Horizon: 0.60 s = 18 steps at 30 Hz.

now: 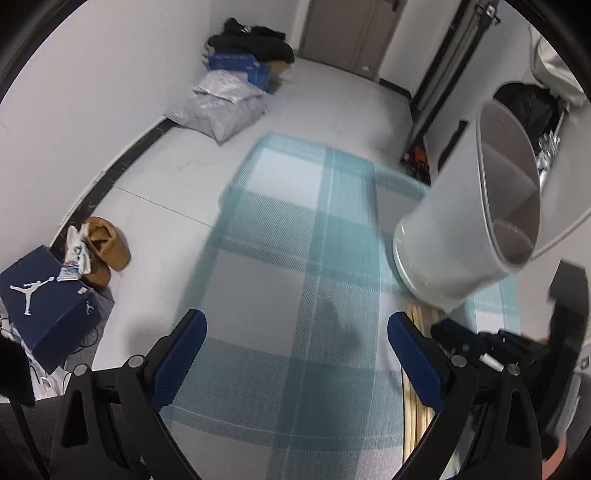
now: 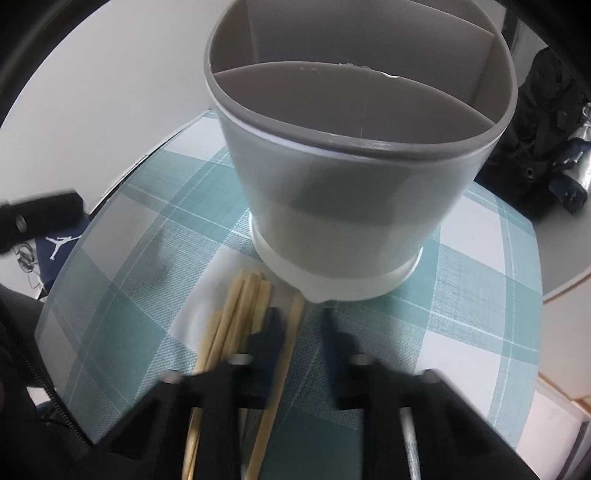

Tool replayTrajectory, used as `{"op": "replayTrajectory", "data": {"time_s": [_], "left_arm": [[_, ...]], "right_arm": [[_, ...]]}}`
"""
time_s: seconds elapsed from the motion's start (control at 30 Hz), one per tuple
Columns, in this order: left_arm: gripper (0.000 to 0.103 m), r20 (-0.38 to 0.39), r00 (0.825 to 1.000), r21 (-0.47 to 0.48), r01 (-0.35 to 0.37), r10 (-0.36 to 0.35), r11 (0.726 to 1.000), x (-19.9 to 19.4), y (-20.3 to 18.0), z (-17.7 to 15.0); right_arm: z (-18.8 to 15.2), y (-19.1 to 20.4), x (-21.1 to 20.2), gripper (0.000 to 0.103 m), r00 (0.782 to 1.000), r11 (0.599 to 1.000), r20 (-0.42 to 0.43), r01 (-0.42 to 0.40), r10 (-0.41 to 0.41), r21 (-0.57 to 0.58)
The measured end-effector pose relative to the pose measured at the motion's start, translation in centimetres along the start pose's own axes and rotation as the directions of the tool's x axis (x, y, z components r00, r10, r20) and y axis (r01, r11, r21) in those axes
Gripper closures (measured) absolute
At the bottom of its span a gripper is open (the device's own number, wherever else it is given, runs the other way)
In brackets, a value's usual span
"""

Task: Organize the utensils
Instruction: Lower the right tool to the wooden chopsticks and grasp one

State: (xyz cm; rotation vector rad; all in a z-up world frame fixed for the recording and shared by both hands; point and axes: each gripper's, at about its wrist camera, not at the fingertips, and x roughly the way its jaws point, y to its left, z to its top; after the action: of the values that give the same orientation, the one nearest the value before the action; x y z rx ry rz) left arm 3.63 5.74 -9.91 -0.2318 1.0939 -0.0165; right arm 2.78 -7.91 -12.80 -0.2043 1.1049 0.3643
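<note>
We see the left gripper [image 1: 297, 341] w/ its 2 blue-padded fingers [image 1: 181, 354] spread wide apart, nothing between them, over the teal plaid cloth [image 1: 280, 229]. Open cloth runs ahead of it to the far edge; the cloth's left edge drops off to pale floor. The grey utensil holder [image 1: 461, 236] stands at the right, close to the table's right side, w/ 3 compartments visible and no utensils in sight inside.

In the right wrist view the holder [image 2: 347, 192] sits just ahead of the right gripper [image 2: 301, 332], whose fingers [image 2: 271, 332] are blurred; they stand a little apart, w/ 1 chopstick [image 2: 284, 354] lying between them, but we can't tell if it's gripped. The chopstick bundle [image 2: 236, 314] lies on the cloth just left of that gripper, tips near the holder's base.

On the floor: a Jordan shoe box [image 1: 48, 302], tan boots [image 1: 107, 247], plastic bags [image 1: 221, 107] along the white wall, a door [image 1: 347, 33] beyond.
</note>
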Motion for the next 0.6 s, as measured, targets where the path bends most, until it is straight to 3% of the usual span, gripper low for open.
{"op": "replayTrajectory", "data": {"time_s": [0.13, 0.2, 0.3, 0.5, 0.6], "left_arm": [[0.006, -0.068, 0.996, 0.013, 0.061, -0.06, 0.998, 0.9, -0.7, -0.9], [0.006, -0.099, 0.991, 0.011, 0.086, -0.084, 0.996, 1.3, -1.2, -1.5], [0.006, -0.095, 0.995, 0.07, 0.01, -0.003, 0.997, 1.3, -2.4, -2.1], [0.006, -0.124, 0.991, 0.161, -0.038, 0.059, 0.986, 1.4, -4.5, -2.9], [0.006, -0.153, 0.986, 0.152, -0.034, 0.058, 0.988, 1.7, -4.2, -3.5]], "right_arm": [[-0.3, -1.9, -1.2, 0.098, 0.997, 0.994, 0.019, -0.077, 0.076, 0.076], [-0.4, -2.8, -2.2, 0.103, 0.992, 0.985, 0.043, -0.12, 0.115, 0.125], [-0.7, -4.2, -4.0, 0.103, 0.985, 0.969, 0.077, -0.167, 0.155, 0.185], [-1.8, -6.5, -5.1, 0.103, 0.969, 0.927, 0.109, -0.242, 0.22, 0.287], [-2.2, -7.2, -4.4, 0.1, 0.971, 0.928, 0.1, -0.239, 0.219, 0.287]]}}
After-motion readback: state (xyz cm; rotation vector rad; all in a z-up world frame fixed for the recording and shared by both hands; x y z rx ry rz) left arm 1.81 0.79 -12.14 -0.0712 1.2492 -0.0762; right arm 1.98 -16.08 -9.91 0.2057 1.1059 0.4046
